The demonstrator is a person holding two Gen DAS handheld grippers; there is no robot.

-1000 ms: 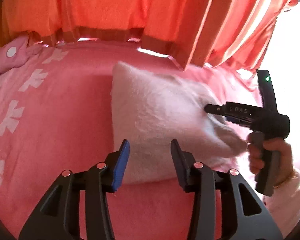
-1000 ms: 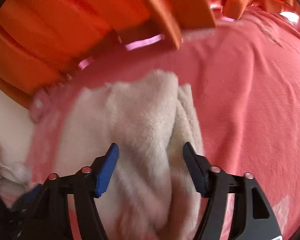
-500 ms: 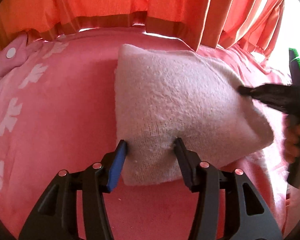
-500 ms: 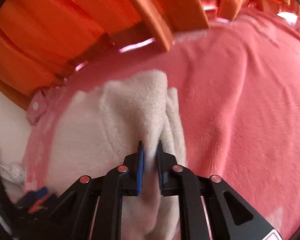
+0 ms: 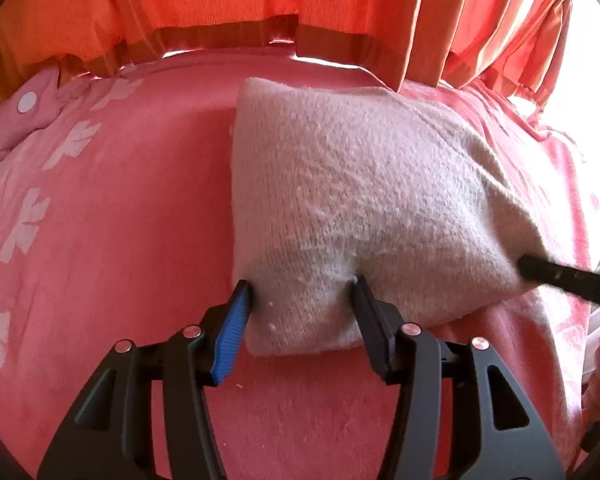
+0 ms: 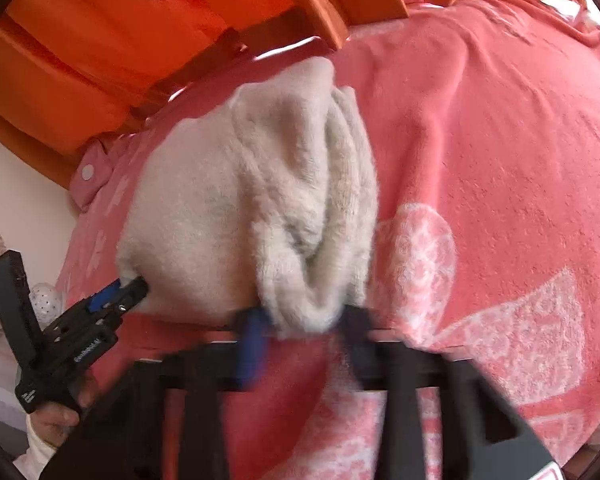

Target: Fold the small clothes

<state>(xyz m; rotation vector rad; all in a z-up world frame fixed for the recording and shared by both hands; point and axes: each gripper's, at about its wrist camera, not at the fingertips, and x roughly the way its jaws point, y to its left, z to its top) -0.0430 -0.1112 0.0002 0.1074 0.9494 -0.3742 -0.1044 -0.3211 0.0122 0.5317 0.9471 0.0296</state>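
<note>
A folded cream fleece garment [image 5: 364, 200] lies on a pink blanket [image 5: 120, 220]. My left gripper [image 5: 302, 292] is open, its jaws straddling the garment's near left corner; in the right wrist view [image 6: 134, 286] its tips touch that corner. My right gripper [image 6: 304, 320] is blurred with motion and open, its jaws on either side of the bunched end of the garment [image 6: 292, 208]. Its dark tip [image 5: 540, 270] touches the garment's right corner in the left wrist view.
Orange curtains [image 5: 300, 0] hang close behind the far edge of the blanket. A pink cloth with a white snap button [image 5: 28, 112] lies at the back left. The blanket has white flower prints [image 5: 24, 228] and a white bow pattern [image 6: 520, 312].
My right gripper opened after being shut on the garment's end half a second ago. My left gripper moved forward until its jaws straddle the garment's corner. The garment lies flatter.
</note>
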